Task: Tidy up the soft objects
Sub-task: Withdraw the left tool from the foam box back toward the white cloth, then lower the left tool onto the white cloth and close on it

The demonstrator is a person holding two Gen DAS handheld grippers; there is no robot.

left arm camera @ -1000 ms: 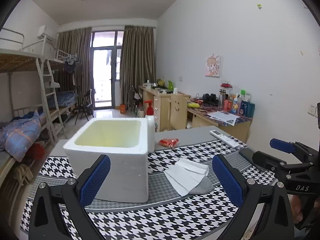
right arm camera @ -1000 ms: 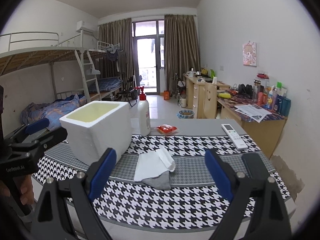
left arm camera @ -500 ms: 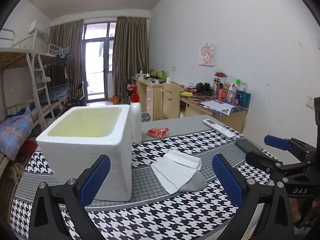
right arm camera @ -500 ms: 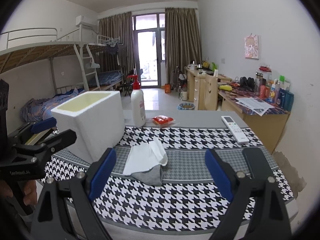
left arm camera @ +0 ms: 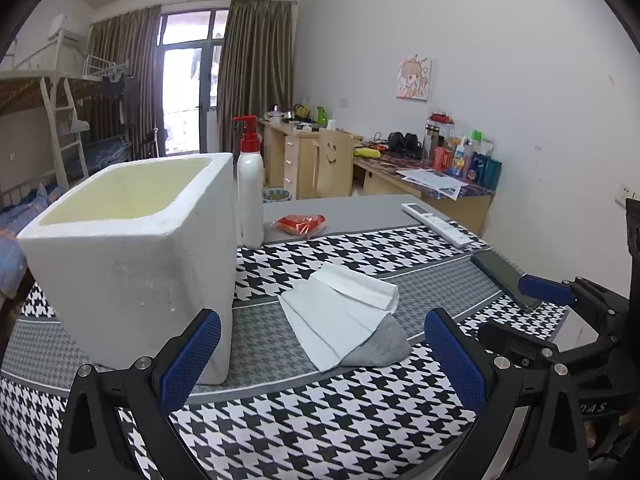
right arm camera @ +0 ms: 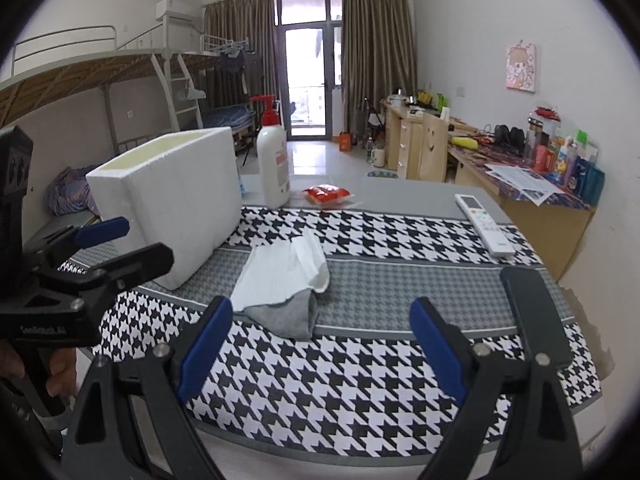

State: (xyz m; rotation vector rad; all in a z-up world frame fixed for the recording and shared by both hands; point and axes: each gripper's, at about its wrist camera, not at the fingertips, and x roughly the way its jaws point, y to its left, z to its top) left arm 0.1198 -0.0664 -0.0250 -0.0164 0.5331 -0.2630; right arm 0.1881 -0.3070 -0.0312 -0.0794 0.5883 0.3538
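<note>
- Both claws have come lower and nearer the table since the earlier frames; the foam box [left arm camera: 132, 264] and the folded socks [left arm camera: 344, 320] now fill more of each view, and the room behind sits higher in the picture.
- Those socks, white over a grey toe, lie flat on the grey band of the houndstooth cloth [left arm camera: 320, 412], just beside the box's near corner but apart from it. That spot looks chosen so either claw can reach them and carry them a short way.
- With its top open and its pale inside bare as far as can be seen, the box is probably where the socks should go.
- Behind the box stand a pump bottle [left arm camera: 250, 196] and a red packet [left arm camera: 301, 224], with a remote [right arm camera: 485, 225] and a dark phone [right arm camera: 534, 312] off to the right, all well clear of the working patch.
- Left claw [left arm camera: 320, 360]: blue pads spread wide, nothing between them, touching nothing; the socks show in the gap ahead, further along the table.
- Right claw [right arm camera: 320, 344]: also spread wide and empty, aimed down at the grey toe of the socks, short of them.
- From the right camera, a hand [right arm camera: 56, 376] grips the left claw's handle; whether its far pad brushes the box is hard to tell at this angle.
</note>
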